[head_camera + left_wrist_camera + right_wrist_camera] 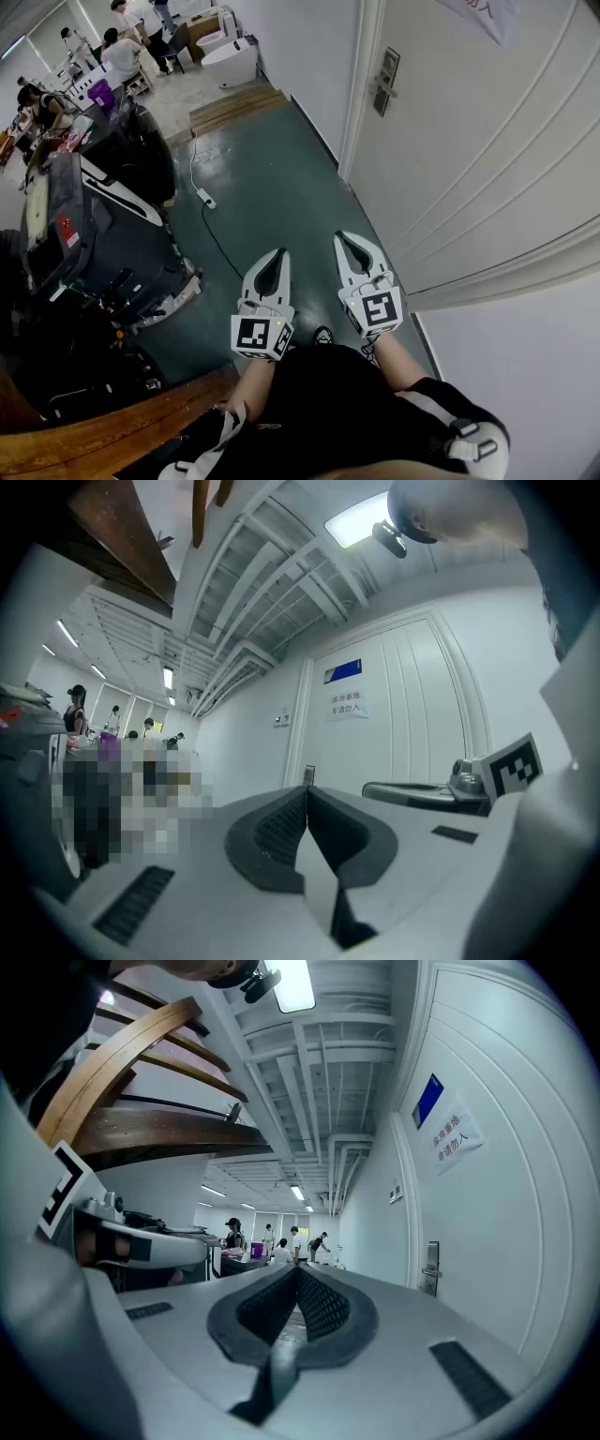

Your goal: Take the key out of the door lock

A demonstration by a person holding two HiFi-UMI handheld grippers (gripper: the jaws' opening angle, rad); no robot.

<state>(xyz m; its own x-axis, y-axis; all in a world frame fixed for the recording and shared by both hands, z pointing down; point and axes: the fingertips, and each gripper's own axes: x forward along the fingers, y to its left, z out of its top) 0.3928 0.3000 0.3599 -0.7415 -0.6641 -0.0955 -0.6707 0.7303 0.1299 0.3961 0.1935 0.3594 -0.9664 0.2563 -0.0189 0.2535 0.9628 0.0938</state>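
Right at the person's front, the left gripper is fully shut, its ribbed pads pressed together on nothing. Beside it at 3 o'clock, the right gripper is just the same: jaws together, empty. Both point ahead over the dark green floor.

Out at 11 o'clock a white power strip lies on that floor with its cable trailing.

At 1 o'clock, well apart from both grippers, there's the door lock, a metal plate with a lever on the pale door. The key should be there, but it's too small to make out from here.

My read is that it's a light, stiff, slick bit of metal. Pinch the flat head across its faces and pull straight out.

Higher on the door are a blue plate and a white notice in Chinese characters, too small to read. Far off at 11 o'clock, people are at work.
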